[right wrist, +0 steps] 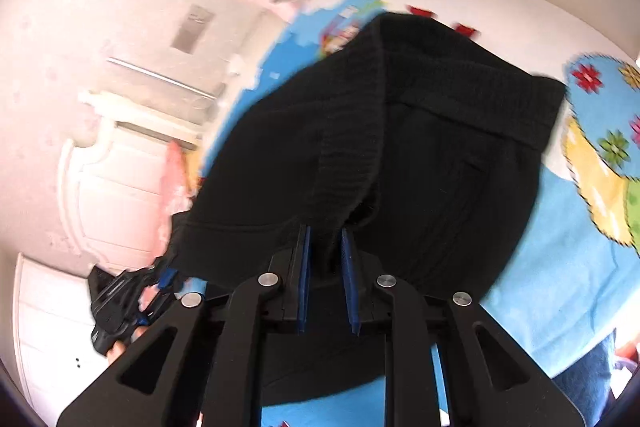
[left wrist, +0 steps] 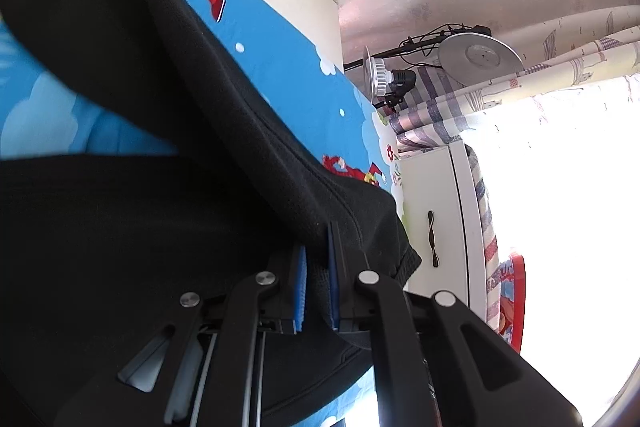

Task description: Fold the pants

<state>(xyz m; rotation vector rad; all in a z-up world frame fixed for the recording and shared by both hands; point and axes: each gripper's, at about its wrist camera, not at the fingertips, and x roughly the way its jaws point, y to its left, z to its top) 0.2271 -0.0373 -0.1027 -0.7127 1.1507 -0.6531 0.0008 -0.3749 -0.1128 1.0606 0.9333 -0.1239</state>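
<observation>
Black pants [left wrist: 168, 131] lie partly lifted over a blue cartoon-print bed sheet [left wrist: 280, 67]. In the left wrist view my left gripper [left wrist: 317, 259] is shut on a black hem edge of the pants, blue pads pinching the cloth. In the right wrist view the pants [right wrist: 400, 155] hang bunched, with the ribbed waistband [right wrist: 472, 83] across the top. My right gripper [right wrist: 325, 247] is shut on a gathered fold of the ribbed band between its blue pads. The left gripper [right wrist: 168, 277] appears at lower left of that view, gripping the pants' other corner.
The bed sheet [right wrist: 560, 287] spreads to the right and below. A white bedside cabinet [left wrist: 440, 219] stands beside the bed under bright curtains [left wrist: 540, 75]. Round lamps on a stand [left wrist: 476, 55] sit behind the bed, and a white headboard [right wrist: 120, 163] is at left.
</observation>
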